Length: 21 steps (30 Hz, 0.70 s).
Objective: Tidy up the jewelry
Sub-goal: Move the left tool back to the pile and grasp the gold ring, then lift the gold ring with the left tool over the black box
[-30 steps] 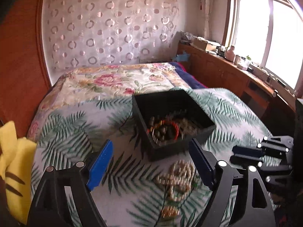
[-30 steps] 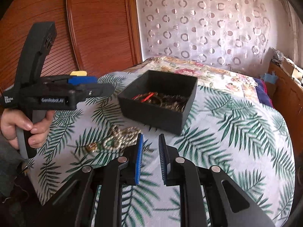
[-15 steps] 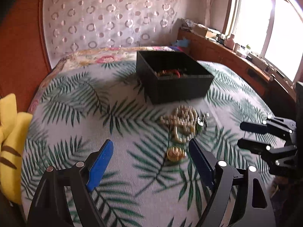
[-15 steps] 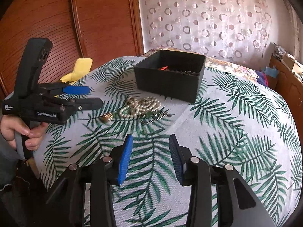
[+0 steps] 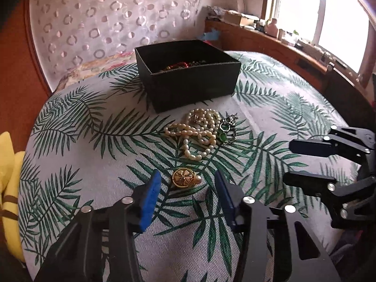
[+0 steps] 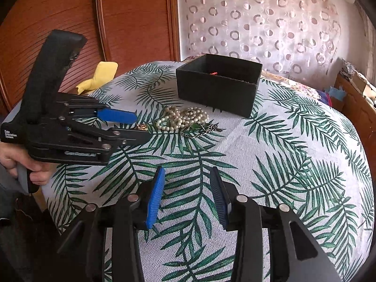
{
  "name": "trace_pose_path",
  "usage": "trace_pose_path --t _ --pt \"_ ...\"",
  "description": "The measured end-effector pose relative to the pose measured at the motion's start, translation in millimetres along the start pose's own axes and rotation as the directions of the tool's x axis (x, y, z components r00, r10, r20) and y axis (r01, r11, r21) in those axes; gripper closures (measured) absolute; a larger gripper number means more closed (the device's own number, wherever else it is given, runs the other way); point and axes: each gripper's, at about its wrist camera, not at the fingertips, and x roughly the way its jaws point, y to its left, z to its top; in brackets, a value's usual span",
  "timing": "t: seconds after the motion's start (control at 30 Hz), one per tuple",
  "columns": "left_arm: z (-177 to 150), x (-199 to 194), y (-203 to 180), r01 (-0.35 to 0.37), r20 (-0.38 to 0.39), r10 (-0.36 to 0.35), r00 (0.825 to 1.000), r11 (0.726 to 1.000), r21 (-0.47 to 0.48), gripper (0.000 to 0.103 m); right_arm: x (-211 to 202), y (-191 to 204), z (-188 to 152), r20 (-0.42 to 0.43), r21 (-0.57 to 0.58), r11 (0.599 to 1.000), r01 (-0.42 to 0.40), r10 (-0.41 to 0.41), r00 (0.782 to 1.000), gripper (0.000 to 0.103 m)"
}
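Observation:
A gold round brooch point(image 5: 184, 178) lies on the palm-leaf cloth point(image 5: 70, 141), just ahead of my open, empty left gripper point(image 5: 186, 193). Beyond it lie a pearl necklace point(image 5: 199, 130) and a green-stone silver piece point(image 5: 225, 130). A black box point(image 5: 188, 87) holding red and dark jewelry stands behind them. My right gripper point(image 6: 186, 188) is open and empty, low over the cloth, well short of the pearls point(image 6: 183, 117) and box point(image 6: 218, 84). The left gripper point(image 6: 131, 127) shows at left in the right wrist view.
A yellow cloth point(image 5: 9, 188) lies at the table's left edge, also visible in the right wrist view point(image 6: 98, 76). A wooden wardrobe point(image 6: 94, 23), a curtain point(image 5: 105, 23) and a cluttered windowsill point(image 5: 270, 28) lie behind.
Both grippers pulled back from the box and dropped low. The left gripper narrowed a little and now frames the gold brooch. The right gripper opened from nearly shut.

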Motion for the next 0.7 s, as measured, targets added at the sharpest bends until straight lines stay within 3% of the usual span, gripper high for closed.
trace_pose_path --t 0.1,0.2,0.7 --pt "2 1 -2 -0.022 0.001 0.022 1.000 1.000 0.017 0.064 0 0 0 0.004 -0.006 1.000 0.002 -0.002 1.000 0.061" --pt "3 1 -5 -0.015 0.005 0.015 1.000 1.000 0.022 0.079 0 1 -1 0.005 -0.005 1.000 0.001 -0.001 1.000 0.061" --pt "-4 -29 -6 -0.003 0.102 0.004 0.995 1.000 -0.018 0.079 0 1 -1 0.004 -0.014 1.000 0.003 -0.003 1.000 0.061"
